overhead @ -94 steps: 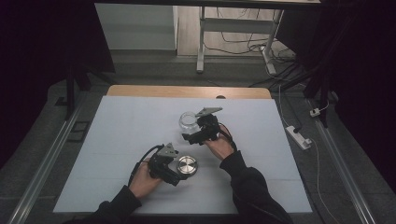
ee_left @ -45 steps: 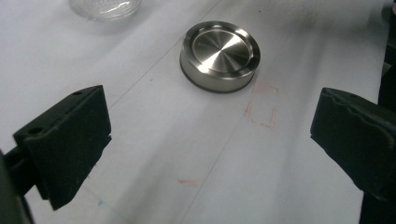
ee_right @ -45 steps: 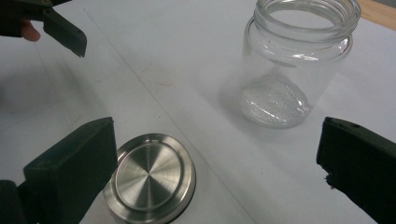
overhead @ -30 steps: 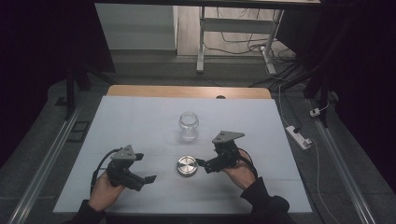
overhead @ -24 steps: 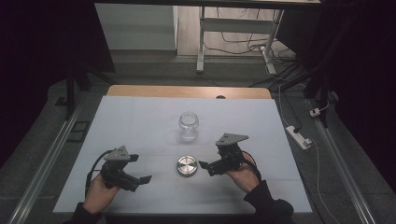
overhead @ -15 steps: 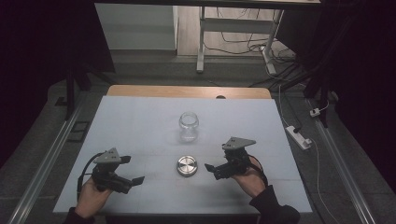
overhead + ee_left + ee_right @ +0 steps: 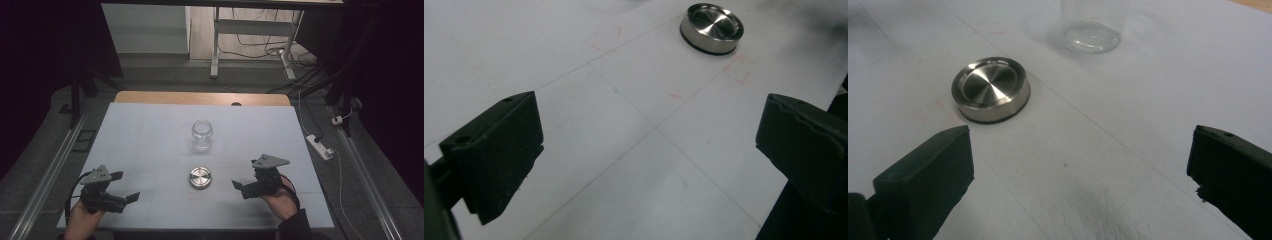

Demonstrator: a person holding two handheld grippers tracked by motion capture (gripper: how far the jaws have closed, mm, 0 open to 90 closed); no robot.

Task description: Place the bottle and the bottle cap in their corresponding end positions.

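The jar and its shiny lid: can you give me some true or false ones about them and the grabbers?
1. The metal lid lies flat on the table, apart from the glass jar. True.
2. The jar is lying on its side. False: it stands upright, with its mouth open at the top.
3. The left gripper is open and holds nothing. True.
4. The right gripper is clamped on the lid. False: its jaws are wide apart and the lid sits clear of them.
5. The lid is nearer the person than the jar is. True.
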